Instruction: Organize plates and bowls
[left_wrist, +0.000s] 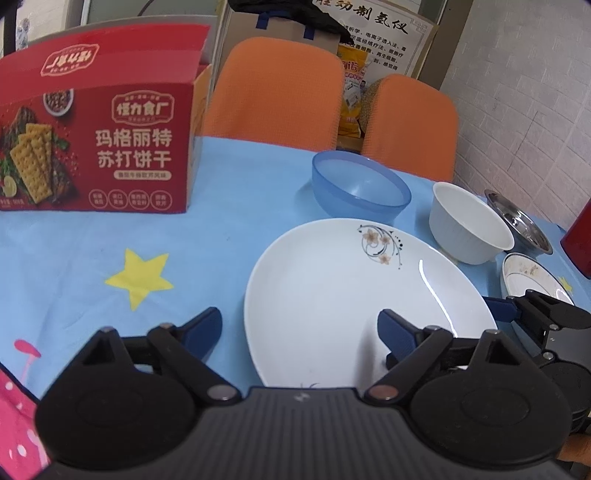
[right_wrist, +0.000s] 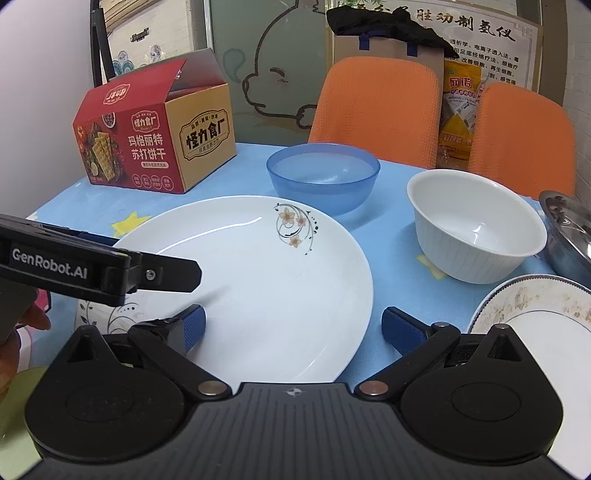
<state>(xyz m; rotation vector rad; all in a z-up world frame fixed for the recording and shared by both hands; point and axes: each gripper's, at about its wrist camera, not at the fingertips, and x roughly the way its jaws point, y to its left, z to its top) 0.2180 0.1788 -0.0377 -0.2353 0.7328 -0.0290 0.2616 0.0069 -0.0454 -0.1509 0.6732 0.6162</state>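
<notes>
Left gripper (left_wrist: 299, 332): jaws apart, straddling the near-left rim of the big white plate (left_wrist: 354, 295); one blue pad over the plate's inside, the other outside on the cloth; pads not pressing the rim, nothing held.
Right gripper (right_wrist: 293, 328): jaws wide, one pad over the plate's near rim, the other on the cloth just right of the plate; no contact that I can tell, nothing held.
Big white plate: lies flat at the near middle of the table (right_wrist: 236, 162) (blue cloth with yellow stars), flower print on its far-right side.
Blue bowl (right_wrist: 323, 177): upright, just behind the plate, toward the table's far edge.
White bowl (right_wrist: 476, 236): upright, right of the plate, near the blue bowl but apart from it.
Steel dish (right_wrist: 569, 229): at the table's right edge, just beside the white bowl; touching or not, cannot tell.
Small rimmed plate (right_wrist: 535, 310): near-right, dirty with crumbs or smears, thin dark line round the rim, partly behind the right gripper.
Patterned plate (right_wrist: 107, 314): partly showing under the left gripper's body at the near left (mostly hidden).
Cracker box (right_wrist: 155, 140): red and tan, flap open, at the table's far-left corner.
Orange chairs (right_wrist: 376, 107): two, behind the far edge.
Person: fingers (right_wrist: 33, 317) show at the left edge of the right wrist view.
</notes>
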